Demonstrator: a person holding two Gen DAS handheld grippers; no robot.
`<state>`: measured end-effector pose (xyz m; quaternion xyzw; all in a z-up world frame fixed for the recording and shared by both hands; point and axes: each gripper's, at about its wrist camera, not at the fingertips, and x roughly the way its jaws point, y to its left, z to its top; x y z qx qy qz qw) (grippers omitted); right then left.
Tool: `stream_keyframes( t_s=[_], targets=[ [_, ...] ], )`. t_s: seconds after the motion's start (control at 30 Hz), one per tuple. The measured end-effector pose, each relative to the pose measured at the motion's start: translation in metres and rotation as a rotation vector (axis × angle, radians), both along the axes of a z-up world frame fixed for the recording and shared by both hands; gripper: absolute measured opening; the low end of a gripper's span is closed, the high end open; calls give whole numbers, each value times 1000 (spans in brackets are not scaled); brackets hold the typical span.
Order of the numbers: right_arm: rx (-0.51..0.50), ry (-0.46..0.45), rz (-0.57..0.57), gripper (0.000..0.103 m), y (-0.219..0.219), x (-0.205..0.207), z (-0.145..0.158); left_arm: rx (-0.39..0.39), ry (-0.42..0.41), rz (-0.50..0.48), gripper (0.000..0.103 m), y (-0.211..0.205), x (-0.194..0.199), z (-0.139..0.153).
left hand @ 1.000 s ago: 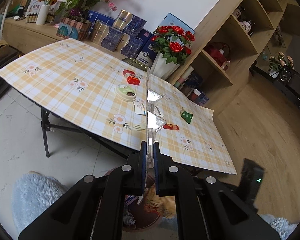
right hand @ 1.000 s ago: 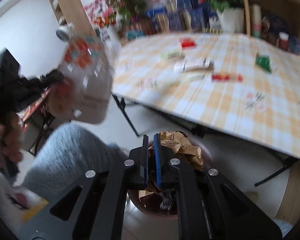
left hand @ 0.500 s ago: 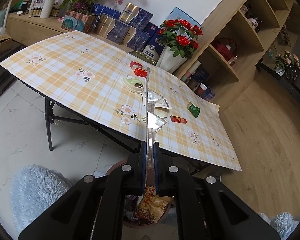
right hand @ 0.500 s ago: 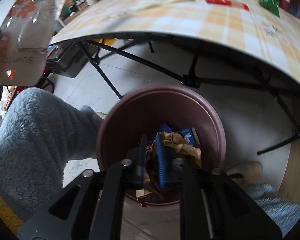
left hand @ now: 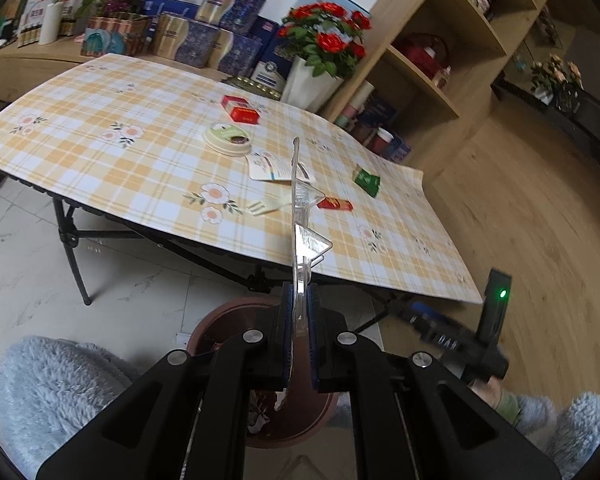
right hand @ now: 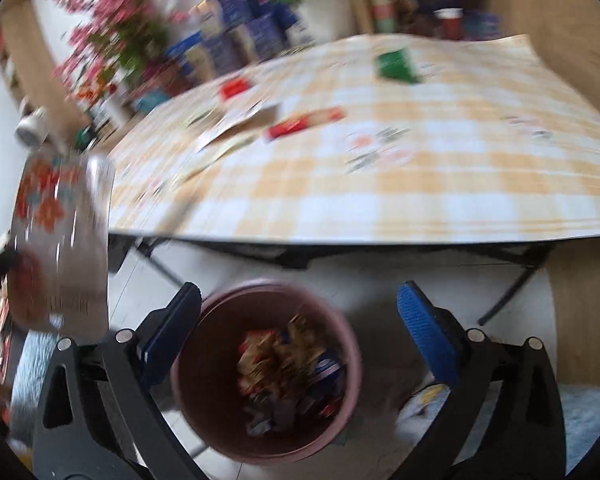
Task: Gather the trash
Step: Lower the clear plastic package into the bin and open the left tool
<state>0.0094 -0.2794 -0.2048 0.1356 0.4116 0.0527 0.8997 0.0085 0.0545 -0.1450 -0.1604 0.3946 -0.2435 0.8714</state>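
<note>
- Left gripper (left hand: 299, 308), lower centre of its frame, pinches a clear plastic blister pack (left hand: 304, 216).
- Right gripper (right hand: 299, 320) is opening wide, nothing between its jaws, above the round brown trash bin (right hand: 204, 392) at lower centre.

Bright daylight throughout; right wrist view motion-blurred, both fisheye-warped at edges.
</note>
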Motion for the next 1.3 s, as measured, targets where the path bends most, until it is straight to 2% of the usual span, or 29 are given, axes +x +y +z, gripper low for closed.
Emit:
stream_keyframes(
  t_s=[0.2, 0.3, 0.43, 0.73, 0.87, 1.03, 1.17, 1.3],
  targets=[
    [-90, -76, -123, 97, -38, -17, 10, 50, -7, -79, 7, -22, -2, -10],
    [-110, -55, -177, 97, -51, -19, 2, 64, 5, -102, 7, -29, -1, -16],
    [-78, -40, -215, 97, -62, -19, -5, 110, 23, -139, 7, -40, -2, -28],
    [-87, -11, -181, 97, -44, -12, -19, 92, 173, -160, 7, -45, 2, -66],
    [-101, -1, -151, 97, -35, -10, -23, 83, 226, -141, 7, -42, 9, -78],
    [-106, 9, -139, 97, -31, -7, -26, 120, 258, -133, 7, -50, 25, -94],
    [-109, 19, -147, 97, -31, -6, -29, 182, 319, -181, 7, -73, 38, -123],
    [-113, 22, -154, 97, -33, -7, -30, 206, 354, -221, 7, -88, 43, -140]
  ],
)
